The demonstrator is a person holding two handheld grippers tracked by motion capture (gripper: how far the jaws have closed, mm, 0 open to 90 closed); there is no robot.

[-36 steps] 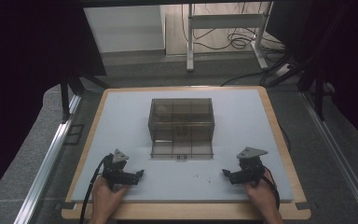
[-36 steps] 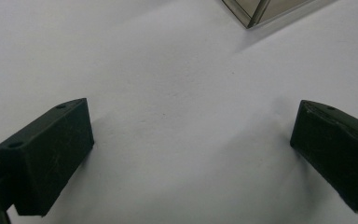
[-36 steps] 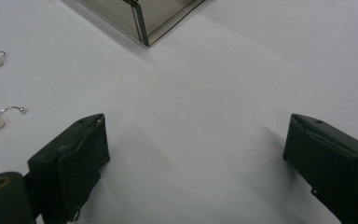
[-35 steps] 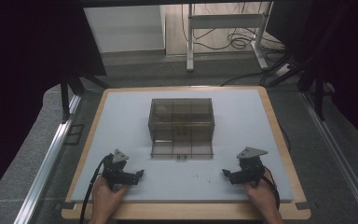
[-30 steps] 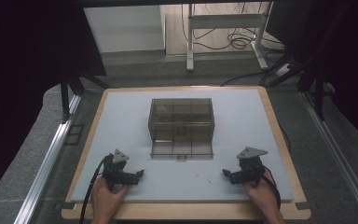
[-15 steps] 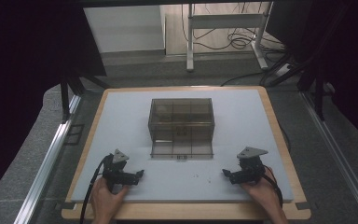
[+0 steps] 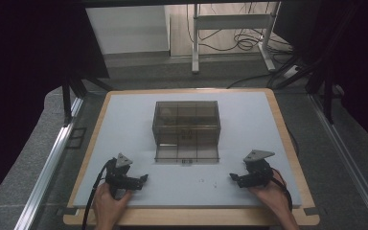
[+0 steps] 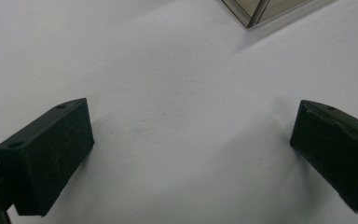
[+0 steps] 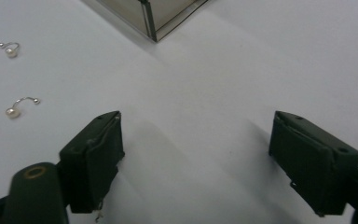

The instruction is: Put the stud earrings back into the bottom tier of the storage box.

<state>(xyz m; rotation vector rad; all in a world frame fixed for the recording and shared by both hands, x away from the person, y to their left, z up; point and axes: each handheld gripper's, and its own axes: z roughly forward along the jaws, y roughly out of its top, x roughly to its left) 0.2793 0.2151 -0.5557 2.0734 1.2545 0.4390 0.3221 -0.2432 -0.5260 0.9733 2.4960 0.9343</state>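
In the high view, the left hand-held gripper (image 7: 143, 178) is seen at the lower left of the frame, held low over the white desk (image 7: 249, 120) by a hand (image 7: 109, 203) that enters from the bottom edge. In the left gripper view its jaws are set wide apart, with nothing but bare desk between them, and a corner of the clear box (image 8: 256, 9) is cut off by the top edge. The clear box (image 7: 187, 129), smoky and divided into compartments, is placed at the centre of the high view, well apart from both grippers. In the right gripper view two small pearl earrings are found at the upper left of the frame, one earring (image 9: 9, 49) above the other earring (image 9: 18, 106), both lying on the desk outside the jaws and apart from the box. At the lower right of the high view the right hand-held gripper (image 7: 232, 177) is held level with the left one. Its jaws have just been closing a little, yet they are kept wide, and nothing is held between them.
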